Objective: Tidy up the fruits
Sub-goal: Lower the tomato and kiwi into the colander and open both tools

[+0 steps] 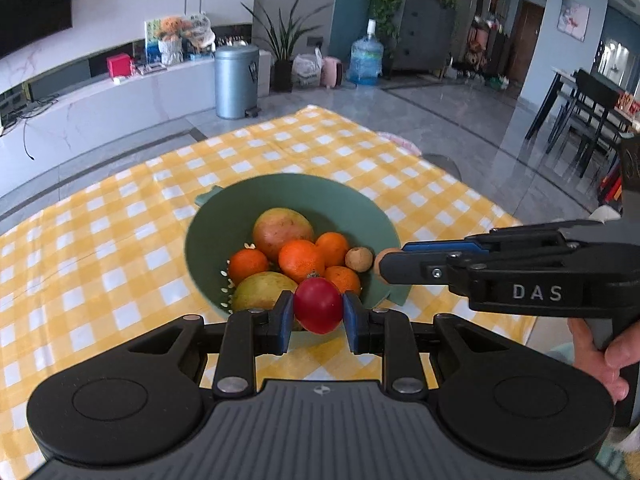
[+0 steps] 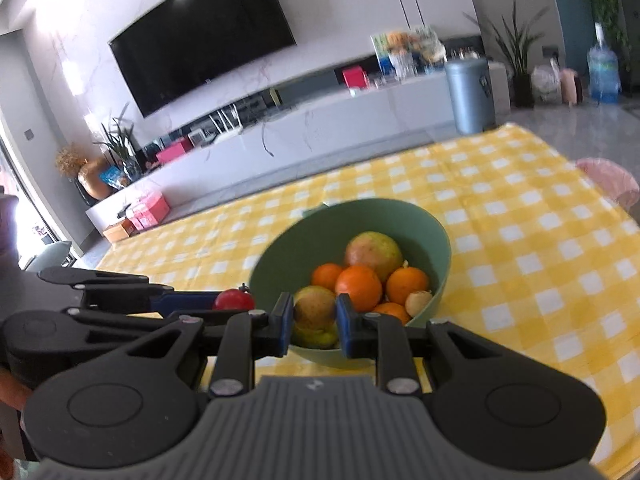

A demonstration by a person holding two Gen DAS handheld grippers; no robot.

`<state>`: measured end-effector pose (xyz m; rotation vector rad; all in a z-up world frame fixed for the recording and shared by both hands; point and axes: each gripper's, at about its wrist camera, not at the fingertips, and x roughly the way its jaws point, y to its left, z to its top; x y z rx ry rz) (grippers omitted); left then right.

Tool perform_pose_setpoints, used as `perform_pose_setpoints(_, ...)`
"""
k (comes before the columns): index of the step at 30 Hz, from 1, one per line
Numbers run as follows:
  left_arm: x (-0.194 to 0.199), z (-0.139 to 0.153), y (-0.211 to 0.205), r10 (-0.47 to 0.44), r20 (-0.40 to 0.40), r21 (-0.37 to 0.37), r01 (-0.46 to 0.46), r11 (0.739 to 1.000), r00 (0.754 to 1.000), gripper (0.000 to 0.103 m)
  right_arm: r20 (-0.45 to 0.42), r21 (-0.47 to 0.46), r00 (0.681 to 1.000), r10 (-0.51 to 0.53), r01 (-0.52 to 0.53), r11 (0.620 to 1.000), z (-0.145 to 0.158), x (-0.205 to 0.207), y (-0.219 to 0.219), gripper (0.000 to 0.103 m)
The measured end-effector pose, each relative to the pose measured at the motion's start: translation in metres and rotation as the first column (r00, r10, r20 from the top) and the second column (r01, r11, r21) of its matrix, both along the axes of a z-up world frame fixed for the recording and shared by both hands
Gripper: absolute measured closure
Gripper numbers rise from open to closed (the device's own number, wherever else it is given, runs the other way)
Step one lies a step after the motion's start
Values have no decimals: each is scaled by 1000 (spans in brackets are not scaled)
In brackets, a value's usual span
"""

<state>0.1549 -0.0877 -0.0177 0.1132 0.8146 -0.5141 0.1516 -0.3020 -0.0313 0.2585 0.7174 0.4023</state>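
Note:
A green bowl (image 1: 208,240) on the yellow checked cloth holds two large green-red fruits, several oranges (image 1: 301,260) and a small brown fruit (image 1: 359,259). My left gripper (image 1: 318,314) is shut on a red tomato (image 1: 319,305) at the bowl's near rim. It also shows in the right wrist view (image 2: 234,301). My right gripper (image 2: 311,318) is shut on a green-yellow fruit (image 2: 314,309) just above the bowl (image 2: 320,232) at its near side. In the left wrist view its fingertips (image 1: 390,266) hide most of that fruit.
The yellow checked cloth (image 1: 120,220) covers the table around the bowl. A pink cushion (image 2: 608,180) lies past the table's far right edge. A grey bin (image 1: 236,80) and a TV bench stand beyond the table.

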Motion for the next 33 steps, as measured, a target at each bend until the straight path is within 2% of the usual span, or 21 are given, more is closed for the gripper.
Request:
perform_pose_setpoints(4, 12, -10, -9, -31, -38, 22, 32, 999, 999, 74, -78, 3, 996, 32, -31, 999, -14, 23, -7, 84)
perform_pose_setpoints(9, 29, -21, -13, -34, -122, -15, 33, 999, 992, 74, -160, -14, 983, 90, -93, 996, -27, 49, -7, 84)
perform_pose_setpoints(13, 37, -29, -15, -28, -166, -9, 27, 1000, 986, 74, -229, -1, 968, 102, -105, 994, -31, 65, -8, 84)
perform_pose_setpoints(19, 45, -34, -15, -18, -206, 0, 18, 1000, 978, 74, -303, -55, 945, 120, -143, 988, -32, 80, 1, 84)
perform_pose_setpoints(25, 54, -39, -12, 16, -264, -14, -20, 1000, 964, 74, -342, -72, 933, 114, -147, 987, -35, 88, 4, 83)
perform_pose_setpoints(31, 56, -42, -11, 34, -278, -18, -41, 999, 960, 73, -358, -68, 928, 107, -140, 988, -36, 89, 5, 83)
perform_pose_setpoints(33, 56, -41, -12, 35, -274, -16, -41, 999, 961, 70, -355, -73, 929, 103, -138, 988, -35, 89, 6, 83)
